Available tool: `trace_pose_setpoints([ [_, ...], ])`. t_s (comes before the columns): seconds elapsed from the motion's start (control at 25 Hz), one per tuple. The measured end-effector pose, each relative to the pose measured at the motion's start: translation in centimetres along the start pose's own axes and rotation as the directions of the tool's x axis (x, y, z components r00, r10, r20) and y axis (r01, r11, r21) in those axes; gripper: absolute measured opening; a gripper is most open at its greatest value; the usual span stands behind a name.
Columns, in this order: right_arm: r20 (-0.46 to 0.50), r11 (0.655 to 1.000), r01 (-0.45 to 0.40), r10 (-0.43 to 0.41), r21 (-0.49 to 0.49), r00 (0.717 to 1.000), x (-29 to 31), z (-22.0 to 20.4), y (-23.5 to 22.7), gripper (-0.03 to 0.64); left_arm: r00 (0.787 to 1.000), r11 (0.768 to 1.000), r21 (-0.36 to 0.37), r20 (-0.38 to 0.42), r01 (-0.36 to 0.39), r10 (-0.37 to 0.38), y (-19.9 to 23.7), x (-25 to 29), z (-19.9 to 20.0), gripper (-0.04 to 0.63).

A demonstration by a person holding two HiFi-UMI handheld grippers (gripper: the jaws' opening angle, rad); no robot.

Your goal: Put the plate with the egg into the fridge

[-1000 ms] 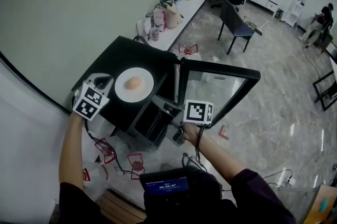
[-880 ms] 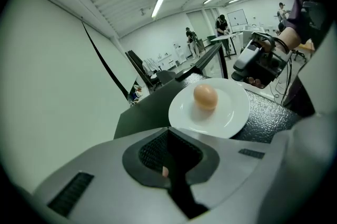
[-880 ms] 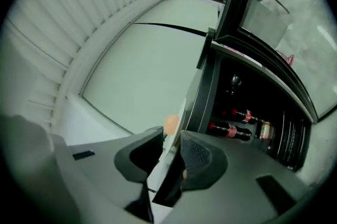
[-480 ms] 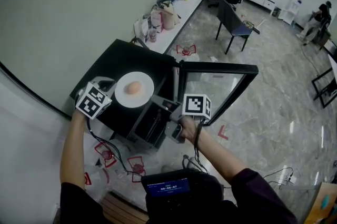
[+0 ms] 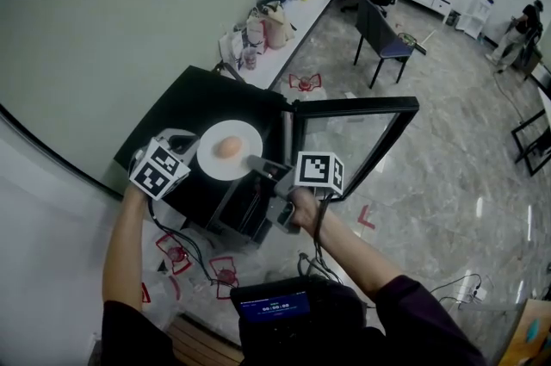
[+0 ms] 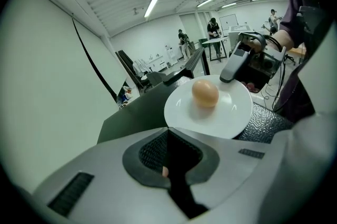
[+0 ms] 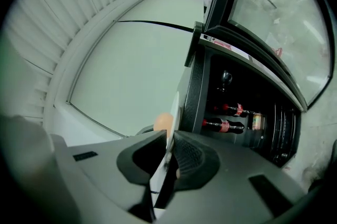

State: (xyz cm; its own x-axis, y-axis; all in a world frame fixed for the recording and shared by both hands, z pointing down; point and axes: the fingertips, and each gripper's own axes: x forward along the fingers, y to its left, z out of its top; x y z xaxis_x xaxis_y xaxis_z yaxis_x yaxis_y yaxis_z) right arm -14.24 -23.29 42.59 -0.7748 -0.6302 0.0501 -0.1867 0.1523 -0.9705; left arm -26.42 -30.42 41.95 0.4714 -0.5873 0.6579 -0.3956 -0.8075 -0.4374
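Even brightness is given by ceiling strip lights (image 6: 151, 7). Edges are bent and corners darkened (strongest in both gripper views). The fridge interior (image 7: 247, 107) is left dim.

The right gripper (image 7: 169, 157) pointed level, rolled onto its side. Its jaws had just been closing, and they pinched the rim of the plate (image 5: 213, 162) between their pads. The left gripper (image 6: 168, 162) tilted downward, jaws together with nothing between them, the plate just ahead of them. Both forearms reached forward.
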Motion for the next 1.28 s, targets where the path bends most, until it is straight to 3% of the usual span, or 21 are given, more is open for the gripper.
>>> trace_pose_setpoints([
  [0.24, 0.029, 0.997, 0.022, -0.024, 0.068, 0.999, -1.3, 0.1, 0.2, 0.020, 0.989, 0.991, -0.068, 0.076, -0.119, 0.124, 1.6, -2.1, 1.6, 0.008],
  [0.44, 0.072, 0.996, -0.037, 0.031, 0.081, 0.997, -4.2, 1.1, 1.0, 0.020, 0.952, 0.970, -0.106, 0.193, -0.221, 0.238, 0.2, -4.5, 7.2, 0.008],
  [0.68, 0.190, 0.995, -0.067, 0.053, 0.068, 0.980, -11.5, 3.9, 0.7, 0.020, 0.881, 0.957, -0.230, 0.395, -0.178, 0.259, -5.8, -5.9, 15.7, 0.008],
  [0.84, 0.245, 0.998, -0.038, 0.025, 0.047, 0.969, -16.3, 5.4, -1.5, 0.020, 0.859, 0.958, -0.262, 0.460, -0.112, 0.226, -11.5, -4.6, 19.1, 0.006],
  [1.0, 0.234, 0.999, 0.003, -0.013, 0.041, 0.972, -19.9, 5.1, -4.8, 0.020, 0.864, 0.945, -0.324, 0.466, -0.035, 0.192, -17.2, -1.7, 19.5, 0.008],
  [1.16, 0.190, 0.992, 0.067, -0.087, 0.109, 0.978, -21.8, 2.5, -9.8, 0.020, 0.880, 0.898, -0.440, 0.434, 0.021, 0.192, -21.9, 1.3, 16.2, 0.007],
  [1.28, 0.146, 0.980, 0.116, -0.140, 0.160, 0.979, -20.6, 0.6, -14.4, 0.020, 0.898, 0.859, -0.513, 0.375, -0.003, 0.228, -23.6, 3.0, 12.1, 0.006],
])
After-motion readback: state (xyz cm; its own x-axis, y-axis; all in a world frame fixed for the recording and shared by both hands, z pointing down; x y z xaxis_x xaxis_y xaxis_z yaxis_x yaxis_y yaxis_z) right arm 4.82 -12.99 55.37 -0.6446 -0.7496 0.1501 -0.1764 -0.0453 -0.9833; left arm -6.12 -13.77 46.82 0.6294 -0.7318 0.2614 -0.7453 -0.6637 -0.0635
